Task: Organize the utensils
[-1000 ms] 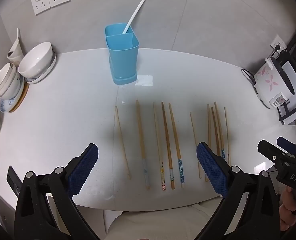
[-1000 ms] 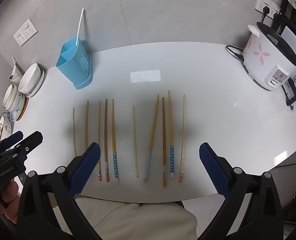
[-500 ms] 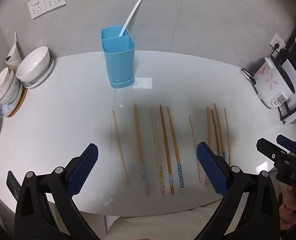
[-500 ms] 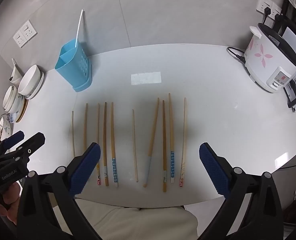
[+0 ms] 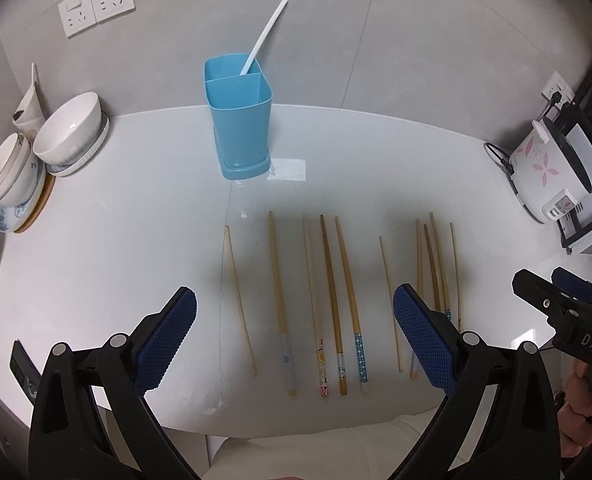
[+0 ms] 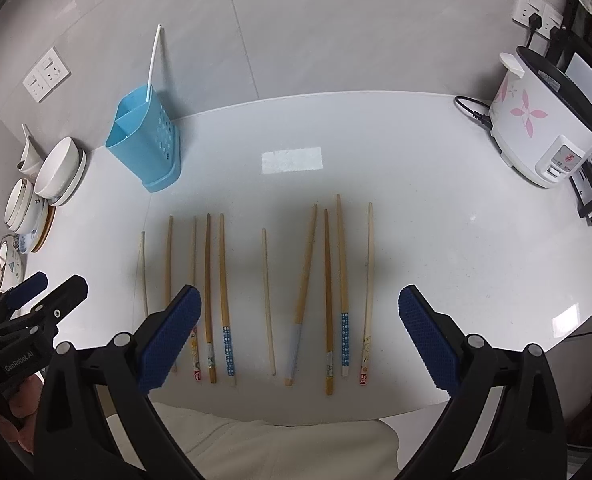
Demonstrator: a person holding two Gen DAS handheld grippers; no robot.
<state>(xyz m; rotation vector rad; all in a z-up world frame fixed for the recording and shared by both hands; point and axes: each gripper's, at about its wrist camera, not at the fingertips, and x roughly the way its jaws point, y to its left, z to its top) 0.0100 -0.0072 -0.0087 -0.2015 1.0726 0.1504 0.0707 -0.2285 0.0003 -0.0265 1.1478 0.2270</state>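
Several wooden chopsticks (image 5: 329, 300) lie side by side on the white table (image 5: 116, 248), handles toward me; they also show in the right wrist view (image 6: 266, 300). A blue two-compartment utensil holder (image 5: 238, 120) stands at the back and holds one white chopstick (image 5: 264, 36); the holder also shows in the right wrist view (image 6: 144, 146). My left gripper (image 5: 296, 336) is open and empty above the near ends of the left chopsticks. My right gripper (image 6: 299, 336) is open and empty above the near ends of the right ones.
Stacked white bowls (image 5: 70, 132) and plates stand at the table's left edge. A white rice cooker (image 6: 543, 120) with its black cord stands at the right. A grey tiled wall with sockets (image 5: 96, 8) runs behind. The table's front edge is just below the grippers.
Both grippers have moved slightly forward toward the table, with the holder now lower in the left view. Both stay open and empty. No chopstick has moved.
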